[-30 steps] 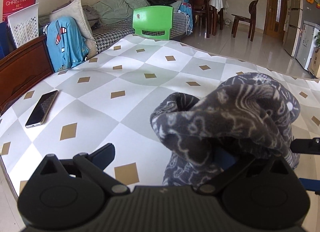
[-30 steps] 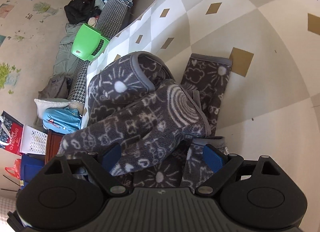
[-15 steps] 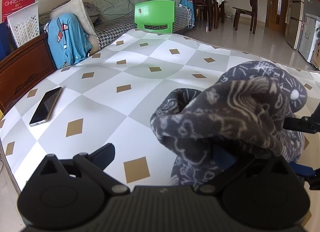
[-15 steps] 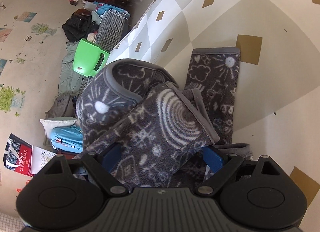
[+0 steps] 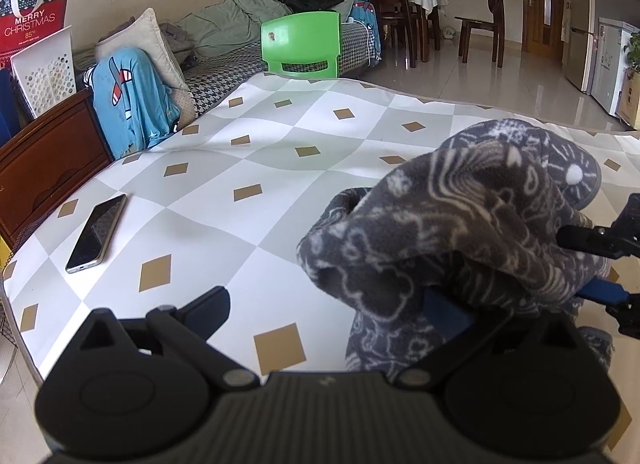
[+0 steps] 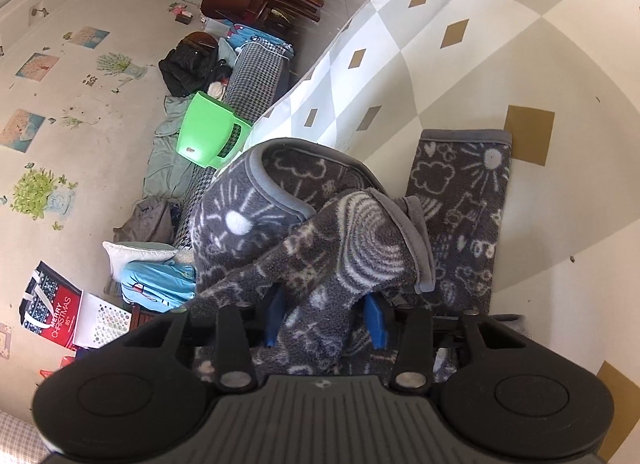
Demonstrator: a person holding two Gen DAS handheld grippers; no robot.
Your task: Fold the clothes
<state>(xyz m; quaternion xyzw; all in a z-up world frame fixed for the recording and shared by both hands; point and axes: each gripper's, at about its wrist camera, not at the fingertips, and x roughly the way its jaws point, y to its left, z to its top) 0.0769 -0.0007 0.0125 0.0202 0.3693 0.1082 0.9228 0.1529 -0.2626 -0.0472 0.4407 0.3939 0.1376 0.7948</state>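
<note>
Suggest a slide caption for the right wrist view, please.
Right claw closing on a bunched fold of grey patterned fleece garment above the diamond-print tablecloth.

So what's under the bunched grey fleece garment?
Under the grey fleece garment lies its own flat patterned panel on the diamond tablecloth; anything beneath the bunch itself is hidden.

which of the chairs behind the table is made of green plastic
The bright green plastic chair right at the table's far edge; the other chairs, by the dining table, are dark wood.

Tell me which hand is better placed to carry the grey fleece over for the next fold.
Right, probably. The right gripper is closing with the grey fleece bunched between its fingers. The left gripper stands wide, fleece draped over one finger only.
</note>
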